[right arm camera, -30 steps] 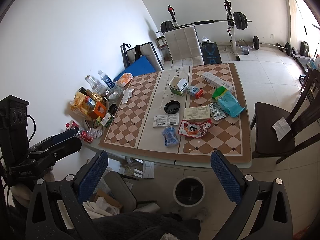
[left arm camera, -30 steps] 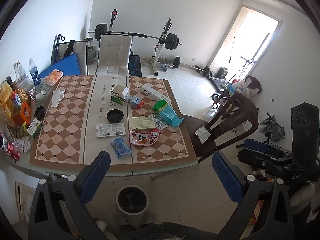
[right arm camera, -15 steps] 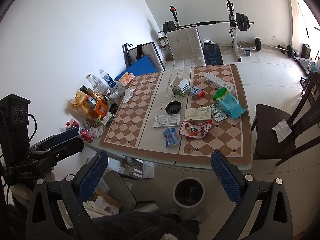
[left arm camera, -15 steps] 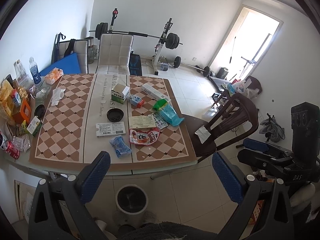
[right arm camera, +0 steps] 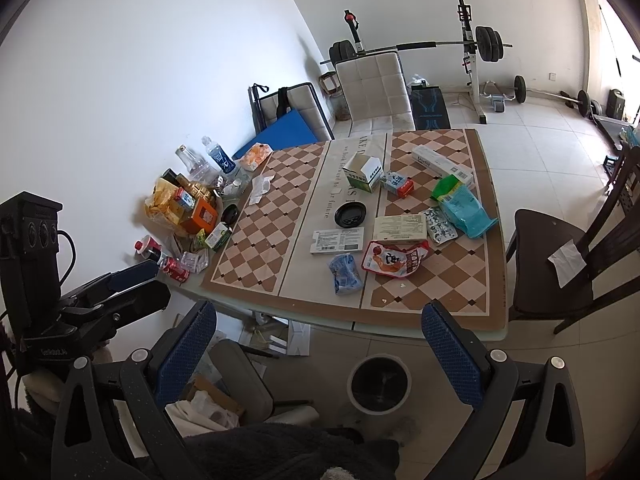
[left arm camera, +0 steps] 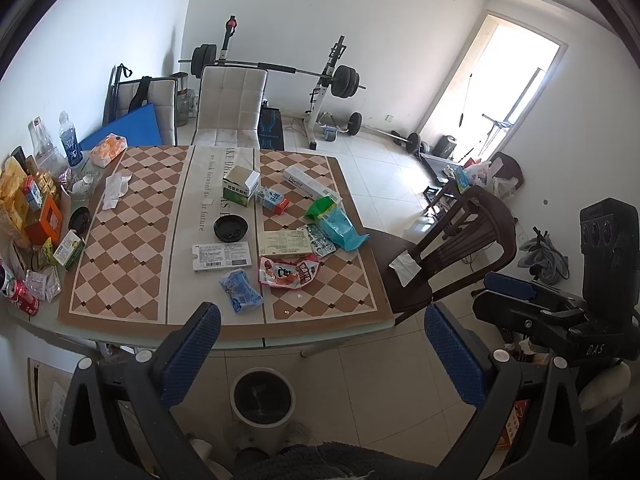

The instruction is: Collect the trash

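Trash lies on a checkered table (left arm camera: 120, 280) (right arm camera: 440, 304): a crumpled blue wrapper (left arm camera: 240, 296) (right arm camera: 345, 274), a red snack bag (left arm camera: 289, 273) (right arm camera: 394, 261), a white flat box (left arm camera: 221, 256) (right arm camera: 338, 240), a black lid (left arm camera: 231, 229) (right arm camera: 350, 214), a teal bag (left arm camera: 340, 229) (right arm camera: 466, 210) and small cartons. A round bin (left arm camera: 262, 398) (right arm camera: 379, 383) stands on the floor under the table's near edge. My left gripper (left arm camera: 320, 356) and right gripper (right arm camera: 316, 354) are open and empty, held back from the table above the floor.
A dark wooden chair (left arm camera: 452, 256) (right arm camera: 560, 256) stands right of the table. Snacks, bottles and cans (left arm camera: 28, 216) (right arm camera: 188, 208) crowd the table's left end. A white chair (left arm camera: 232, 108) and a weight bench (left arm camera: 320, 92) stand behind. Cardboard and clutter (right arm camera: 224, 396) lie on the floor at the left.
Both grippers have drifted slightly, so the table sits a little differently in each view. Nothing on the table has moved.
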### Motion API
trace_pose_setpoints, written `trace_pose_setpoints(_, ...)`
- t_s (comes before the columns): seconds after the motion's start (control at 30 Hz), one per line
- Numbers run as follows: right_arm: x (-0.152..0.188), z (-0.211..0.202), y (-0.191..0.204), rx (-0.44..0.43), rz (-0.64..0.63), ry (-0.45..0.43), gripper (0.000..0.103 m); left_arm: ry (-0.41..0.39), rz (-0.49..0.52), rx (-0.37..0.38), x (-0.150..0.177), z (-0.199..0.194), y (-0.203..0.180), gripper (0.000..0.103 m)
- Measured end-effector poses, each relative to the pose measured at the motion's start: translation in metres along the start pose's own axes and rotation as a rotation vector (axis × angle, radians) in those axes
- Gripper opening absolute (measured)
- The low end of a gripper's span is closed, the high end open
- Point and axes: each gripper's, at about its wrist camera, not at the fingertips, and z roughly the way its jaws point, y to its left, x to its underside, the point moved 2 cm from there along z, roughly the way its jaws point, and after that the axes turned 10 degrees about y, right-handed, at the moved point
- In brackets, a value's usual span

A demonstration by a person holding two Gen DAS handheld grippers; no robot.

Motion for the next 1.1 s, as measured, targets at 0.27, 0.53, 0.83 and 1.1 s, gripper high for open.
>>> trace_pose_setpoints(0.27,-0.0011,0.0008,0.0028,-0.003,-0.001,0.002,0.103,0.000,-0.008,-0.001,0.0041,0.0017,0.0016,0.103)
trace_pose_setpoints(0.53,0.0002,0.0008,0.0027,-0.002,0.003,-0.001,0.103,0.001,-0.005,0.001,0.0020,0.0018,0.0019,0.103)
trace_pose_setpoints(0.83,-0.0001,0.0011,0.0022,-0.001,0.000,0.000,0.103,0.004,-0.006,0.002,0.0060,0.0050,0.0034,0.103)
trace_pose_setpoints(1.1,-0.0010,0.0021,0.0035,-0.003,0.008,0.000,0.103,0.011,0.004,0.005,0.0060,0.0046,-0.0010,0.103)
